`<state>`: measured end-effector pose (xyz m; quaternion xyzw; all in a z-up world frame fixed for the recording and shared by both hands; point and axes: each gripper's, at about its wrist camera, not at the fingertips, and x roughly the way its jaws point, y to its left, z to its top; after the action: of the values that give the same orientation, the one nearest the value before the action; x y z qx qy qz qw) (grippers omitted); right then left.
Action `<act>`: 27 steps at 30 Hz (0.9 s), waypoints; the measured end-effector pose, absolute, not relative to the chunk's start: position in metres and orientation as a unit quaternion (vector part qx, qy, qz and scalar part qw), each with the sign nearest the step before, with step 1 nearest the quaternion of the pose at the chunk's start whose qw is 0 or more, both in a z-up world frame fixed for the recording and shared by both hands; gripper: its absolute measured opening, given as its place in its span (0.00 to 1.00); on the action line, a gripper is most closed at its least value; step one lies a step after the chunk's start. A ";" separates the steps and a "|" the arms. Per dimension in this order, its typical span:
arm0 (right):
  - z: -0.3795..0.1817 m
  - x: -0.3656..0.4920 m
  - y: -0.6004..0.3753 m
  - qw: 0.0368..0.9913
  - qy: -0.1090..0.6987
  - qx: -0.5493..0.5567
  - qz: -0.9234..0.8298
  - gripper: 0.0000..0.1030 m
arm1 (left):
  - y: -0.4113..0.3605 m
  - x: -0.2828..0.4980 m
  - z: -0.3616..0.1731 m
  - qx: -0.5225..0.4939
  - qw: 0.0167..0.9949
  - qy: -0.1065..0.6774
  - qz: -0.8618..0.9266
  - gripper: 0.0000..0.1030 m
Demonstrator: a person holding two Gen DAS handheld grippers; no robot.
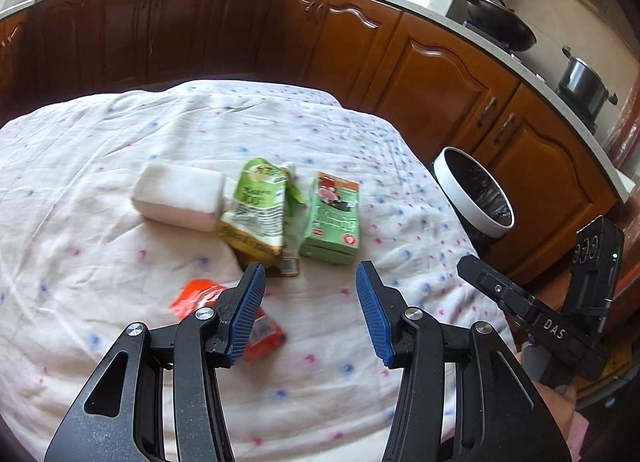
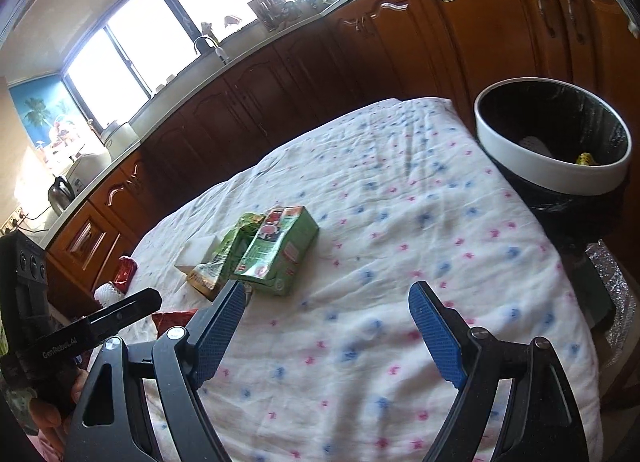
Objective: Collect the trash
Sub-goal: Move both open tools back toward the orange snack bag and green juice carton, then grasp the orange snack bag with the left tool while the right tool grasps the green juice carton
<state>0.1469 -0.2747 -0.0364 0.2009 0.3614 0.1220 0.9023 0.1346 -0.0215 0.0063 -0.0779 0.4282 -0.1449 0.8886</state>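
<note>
On the cloth-covered table (image 1: 100, 165) lie a white sponge block (image 1: 178, 197), a green and yellow pouch (image 1: 256, 213), a green carton (image 1: 333, 217) and a red wrapper (image 1: 200, 296). My left gripper (image 1: 311, 282) is open and empty, just in front of the pouch, with the red wrapper under its left finger. My right gripper (image 2: 328, 302) is open and empty over the table, to the right of the green carton (image 2: 280, 258). The pouch (image 2: 228, 258) and red wrapper (image 2: 172, 320) show left of it. The bin (image 2: 552, 149) stands at the table's far right edge.
The white-rimmed bin with a black liner (image 1: 474, 193) holds some trash (image 2: 586, 159). Brown kitchen cabinets (image 1: 440, 81) run behind the table. A wok (image 1: 496, 21) and pot (image 1: 584, 81) sit on the counter. The other gripper's body shows at the right edge (image 1: 560, 322).
</note>
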 end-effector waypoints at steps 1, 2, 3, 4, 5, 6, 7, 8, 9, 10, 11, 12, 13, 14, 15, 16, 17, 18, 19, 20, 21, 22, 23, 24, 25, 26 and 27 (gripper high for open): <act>-0.036 0.149 -0.271 0.902 0.362 0.200 0.125 0.83 | -0.018 0.133 0.007 -0.079 0.889 0.427 -0.142 0.46; -0.035 0.151 -0.268 0.901 0.362 0.200 0.128 0.83 | -0.015 0.132 0.008 -0.077 0.891 0.425 -0.137 0.46; -0.035 0.154 -0.264 0.901 0.363 0.199 0.132 0.83 | -0.012 0.130 0.008 -0.076 0.893 0.423 -0.134 0.46; -0.035 0.157 -0.260 0.900 0.364 0.199 0.135 0.83 | -0.008 0.129 0.008 -0.074 0.894 0.423 -0.131 0.46; -0.035 0.159 -0.256 0.899 0.366 0.197 0.138 0.83 | -0.005 0.128 0.007 -0.073 0.893 0.425 -0.128 0.49; -0.035 0.163 -0.252 0.898 0.369 0.195 0.141 0.83 | -0.003 0.128 0.005 -0.073 0.893 0.426 -0.126 0.51; -0.036 0.167 -0.246 0.897 0.372 0.192 0.144 0.83 | 0.000 0.127 0.003 -0.073 0.893 0.427 -0.122 0.57; -0.038 0.172 -0.241 0.895 0.375 0.189 0.147 0.83 | 0.002 0.126 0.001 -0.072 0.893 0.429 -0.120 0.59; -0.039 0.175 -0.238 0.894 0.378 0.187 0.149 0.83 | 0.005 0.126 -0.001 -0.071 0.892 0.431 -0.116 0.59; -0.041 0.180 -0.233 0.892 0.383 0.188 0.151 0.83 | 0.007 0.126 -0.004 -0.071 0.891 0.433 -0.115 0.60; -0.043 0.186 -0.229 0.889 0.388 0.190 0.154 0.83 | 0.007 0.127 -0.006 -0.070 0.890 0.435 -0.115 0.62; -0.045 0.189 -0.226 0.887 0.391 0.191 0.156 0.83 | 0.008 0.129 -0.010 -0.069 0.888 0.440 -0.112 0.62; -0.047 0.195 -0.222 0.884 0.396 0.191 0.157 0.83 | 0.008 0.129 -0.012 -0.070 0.887 0.442 -0.111 0.62; -0.048 0.200 -0.218 0.884 0.399 0.188 0.157 0.83 | 0.008 0.131 -0.016 -0.069 0.886 0.445 -0.111 0.62; -0.049 0.204 -0.216 0.883 0.402 0.185 0.156 0.82 | 0.008 0.132 -0.018 -0.067 0.885 0.447 -0.111 0.62; -0.051 0.209 -0.213 0.882 0.405 0.184 0.154 0.82 | 0.007 0.133 -0.021 -0.063 0.884 0.449 -0.109 0.62; -0.053 0.213 -0.212 0.881 0.408 0.183 0.152 0.82 | 0.006 0.134 -0.024 -0.060 0.884 0.452 -0.108 0.62; -0.055 0.217 -0.210 0.880 0.412 0.181 0.149 0.82 | 0.006 0.135 -0.028 -0.057 0.882 0.455 -0.107 0.62; -0.056 0.220 -0.210 0.880 0.415 0.181 0.147 0.82 | 0.006 0.135 -0.030 -0.057 0.881 0.457 -0.106 0.62; -0.058 0.224 -0.209 0.879 0.417 0.181 0.145 0.82 | 0.007 0.136 -0.033 -0.057 0.881 0.458 -0.105 0.62; -0.059 0.227 -0.208 0.878 0.419 0.181 0.143 0.82 | 0.009 0.137 -0.035 -0.060 0.881 0.458 -0.103 0.62; -0.062 0.230 -0.206 0.877 0.424 0.179 0.140 0.81 | 0.010 0.137 -0.037 -0.063 0.880 0.459 -0.102 0.62; -0.063 0.233 -0.204 0.876 0.426 0.176 0.139 0.79 | 0.012 0.139 -0.039 -0.066 0.879 0.462 -0.100 0.62; -0.065 0.236 -0.200 0.875 0.431 0.173 0.139 0.75 | 0.013 0.140 -0.041 -0.068 0.878 0.463 -0.099 0.61; -0.066 0.238 -0.198 0.874 0.434 0.171 0.139 0.74 | 0.014 0.141 -0.042 -0.069 0.878 0.464 -0.098 0.60; -0.069 0.240 -0.195 0.871 0.440 0.167 0.139 0.70 | 0.014 0.141 -0.043 -0.070 0.878 0.464 -0.097 0.55; -0.073 0.243 -0.193 0.869 0.446 0.165 0.139 0.62 | 0.015 0.142 -0.044 -0.070 0.877 0.465 -0.099 0.51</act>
<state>0.2425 -0.1932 -0.0726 0.1650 0.4456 0.1392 0.8688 0.1417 0.0145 -0.0444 -0.0695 0.4654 -0.0985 0.8768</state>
